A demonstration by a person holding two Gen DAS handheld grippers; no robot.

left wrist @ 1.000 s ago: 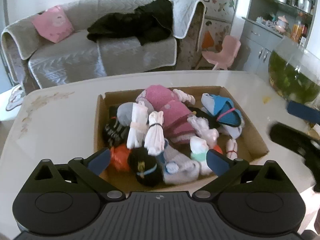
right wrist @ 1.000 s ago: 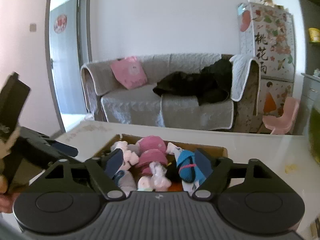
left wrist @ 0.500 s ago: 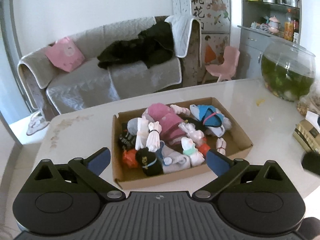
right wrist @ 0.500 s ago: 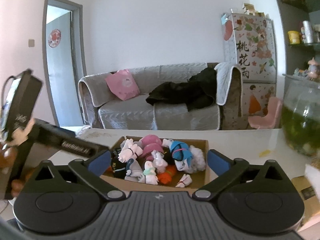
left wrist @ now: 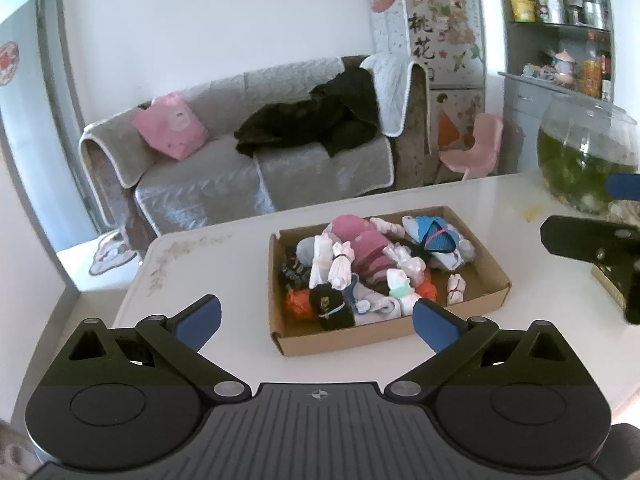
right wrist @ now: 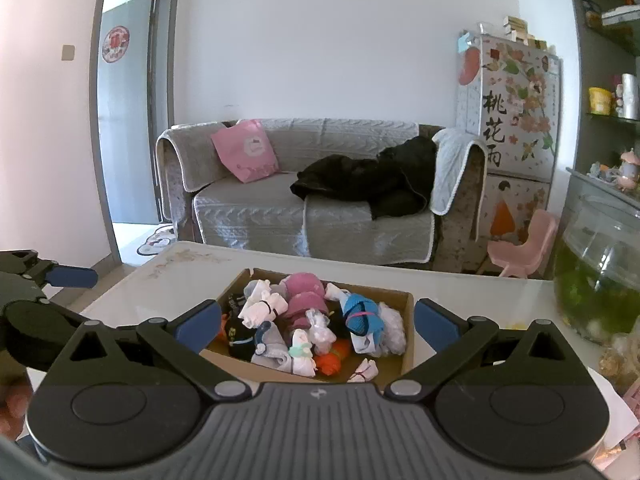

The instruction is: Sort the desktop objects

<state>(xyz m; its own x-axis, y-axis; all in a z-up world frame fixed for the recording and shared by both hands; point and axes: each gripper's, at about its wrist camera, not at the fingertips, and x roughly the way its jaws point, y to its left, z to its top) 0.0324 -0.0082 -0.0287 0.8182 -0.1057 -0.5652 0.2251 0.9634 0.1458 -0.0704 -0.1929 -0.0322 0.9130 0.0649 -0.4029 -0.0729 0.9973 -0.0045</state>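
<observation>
A shallow cardboard box (left wrist: 486,258) stands on the white table (left wrist: 208,264), filled with several rolled sock bundles: pink (left wrist: 360,240), blue (left wrist: 432,236), white (left wrist: 340,266), black (left wrist: 330,306) and orange (left wrist: 298,304). My left gripper (left wrist: 316,318) is open and empty, held above the table in front of the box. My right gripper (right wrist: 314,328) is open and empty, above and before the box (right wrist: 408,322). The right gripper also shows at the right edge of the left wrist view (left wrist: 588,240).
A glass fishbowl (left wrist: 584,160) with green plants stands at the table's right rear, also in the right wrist view (right wrist: 600,276). A yellowish pack (left wrist: 610,282) lies near the right edge. A grey sofa (left wrist: 248,160), a pink child's chair (left wrist: 474,148) and a shelf stand behind the table.
Both grippers have pulled back and up from the box, which now looks smaller and farther. Both stay open and empty.
</observation>
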